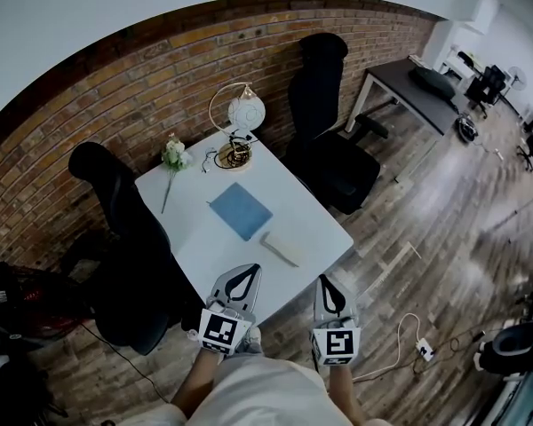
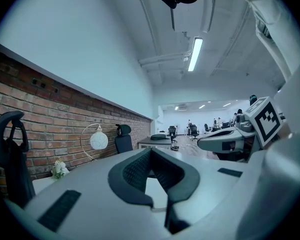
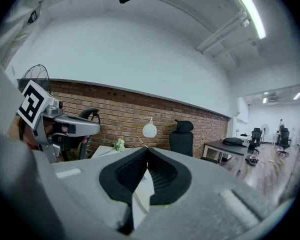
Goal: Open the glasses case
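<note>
This is an office. A long brick wall (image 1: 89, 122) runs behind a white bench (image 1: 195, 238), with tall black desk chairs (image 1: 324, 140) beside it. A dark desk (image 1: 409, 91) stands farther along the wood floor (image 1: 444, 238). A long light (image 2: 195, 54) hangs from the ceiling. Far back are more chairs and people (image 2: 215, 124).

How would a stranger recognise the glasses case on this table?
Find the white table by the brick wall. Near its edge farthest from the wall, beside the flat blue sheet, lies the glasses case: a pale, oblong box, thicker than the sheet.
</note>
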`<state>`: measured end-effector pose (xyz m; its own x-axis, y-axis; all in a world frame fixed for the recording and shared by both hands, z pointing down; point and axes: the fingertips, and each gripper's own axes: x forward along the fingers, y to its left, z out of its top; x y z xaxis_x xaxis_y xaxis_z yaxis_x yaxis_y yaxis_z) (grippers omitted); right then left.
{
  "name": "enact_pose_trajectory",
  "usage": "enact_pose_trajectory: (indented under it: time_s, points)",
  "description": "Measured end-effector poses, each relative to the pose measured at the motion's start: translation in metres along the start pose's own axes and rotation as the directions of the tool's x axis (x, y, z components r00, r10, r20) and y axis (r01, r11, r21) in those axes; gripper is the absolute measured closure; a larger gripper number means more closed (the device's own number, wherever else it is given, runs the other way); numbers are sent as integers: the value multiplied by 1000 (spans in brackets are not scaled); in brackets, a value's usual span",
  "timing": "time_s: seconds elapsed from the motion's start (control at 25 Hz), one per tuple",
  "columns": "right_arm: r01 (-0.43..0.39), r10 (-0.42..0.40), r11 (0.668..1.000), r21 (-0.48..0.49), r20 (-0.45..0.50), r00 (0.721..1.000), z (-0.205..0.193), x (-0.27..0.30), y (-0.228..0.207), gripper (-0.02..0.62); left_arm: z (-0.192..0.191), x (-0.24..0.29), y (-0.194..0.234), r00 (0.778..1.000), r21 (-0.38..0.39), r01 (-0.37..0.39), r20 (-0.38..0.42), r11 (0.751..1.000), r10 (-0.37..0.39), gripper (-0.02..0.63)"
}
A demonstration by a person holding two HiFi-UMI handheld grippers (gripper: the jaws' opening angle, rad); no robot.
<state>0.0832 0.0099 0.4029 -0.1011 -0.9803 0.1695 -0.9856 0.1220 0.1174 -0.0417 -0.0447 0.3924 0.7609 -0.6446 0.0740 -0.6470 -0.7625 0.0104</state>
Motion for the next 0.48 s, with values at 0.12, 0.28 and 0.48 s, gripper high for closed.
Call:
enact_pose_trajectory:
  time_s: [0.12, 0.28, 0.48]
  points:
    - [-2, 2, 1000, -6, 4, 1000, 2, 10, 3, 589, -1, 4, 9, 1000, -3, 7, 4, 1000, -7, 603]
    - [18, -18, 1000, -4, 1, 1000, 3, 18, 4, 589, -1, 7, 18, 1000, -2, 14, 8, 1000, -14, 603]
    - [26, -26, 1000, -9, -1, 1000, 6, 28, 4, 589, -1, 16, 26, 1000, -6, 29, 8, 1000, -29, 603]
